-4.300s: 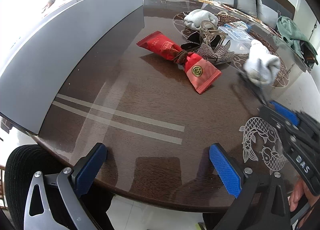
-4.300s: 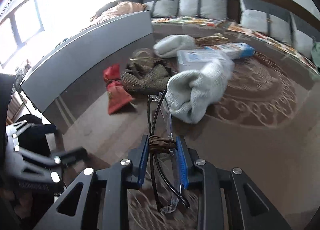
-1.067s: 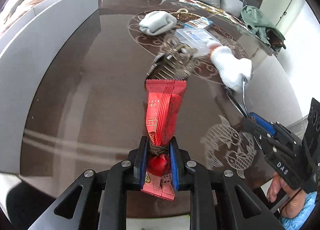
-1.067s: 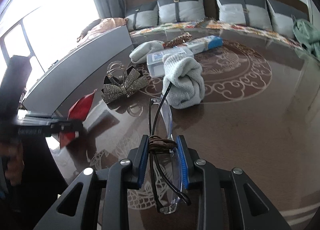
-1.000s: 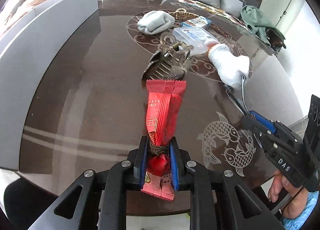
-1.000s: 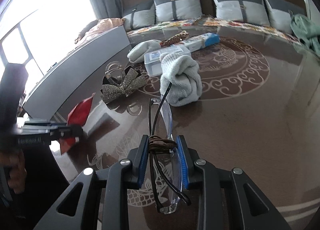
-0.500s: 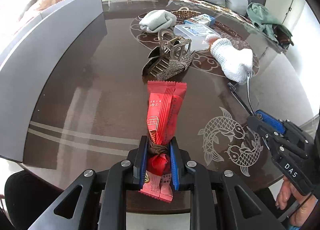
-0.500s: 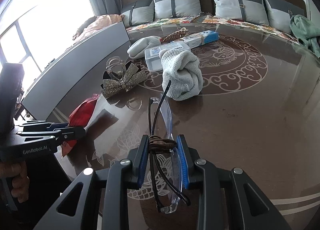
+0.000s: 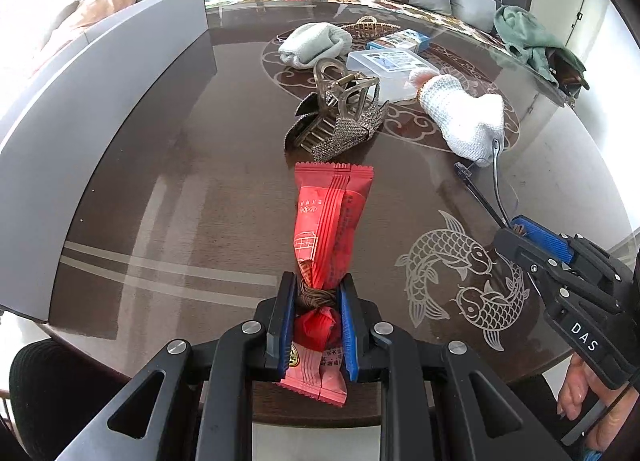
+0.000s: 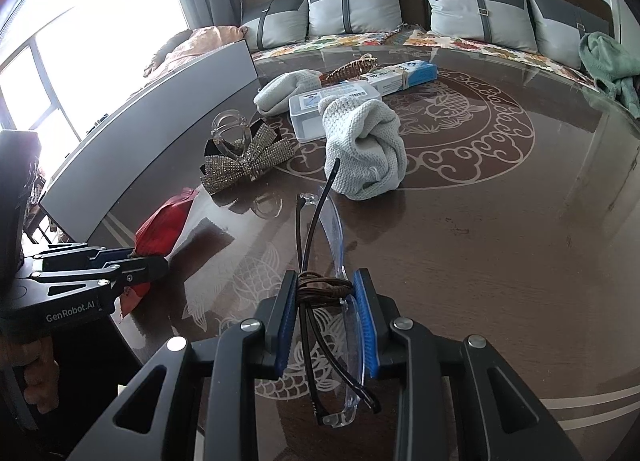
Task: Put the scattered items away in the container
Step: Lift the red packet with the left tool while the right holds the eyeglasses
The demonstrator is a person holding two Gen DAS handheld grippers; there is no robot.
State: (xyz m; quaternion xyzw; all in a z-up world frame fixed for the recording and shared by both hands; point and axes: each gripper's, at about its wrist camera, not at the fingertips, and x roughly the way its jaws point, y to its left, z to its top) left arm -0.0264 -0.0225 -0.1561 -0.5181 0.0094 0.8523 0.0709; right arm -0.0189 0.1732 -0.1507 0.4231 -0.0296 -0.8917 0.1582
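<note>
My left gripper (image 9: 316, 293) is shut on a red snack packet (image 9: 330, 221) tied with brown cord, held above the near table edge; the packet also shows in the right wrist view (image 10: 166, 227). My right gripper (image 10: 325, 293) is shut on folded clear glasses (image 10: 320, 245) bound with brown cord; in the left wrist view it (image 9: 520, 227) sits at the right. On the table lie a rhinestone bow hair clip (image 9: 340, 121), a white knitted glove (image 9: 464, 119), a clear plastic box (image 9: 390, 67), a grey sock (image 9: 314, 45) and a blue carton (image 9: 400, 41).
A grey curved panel (image 9: 92, 101) stands along the table's left side. A woven hair clip (image 10: 352, 67) lies behind the box. A green cloth (image 9: 532, 39) lies at the far right rim. Cushions (image 10: 356, 1) line a sofa behind. Fish inlays (image 9: 460, 257) mark the near table.
Since 4.3 s ago my left gripper shut on the red packet and lifted it off the table. Over the last second both grippers drew back slightly toward the near edge.
</note>
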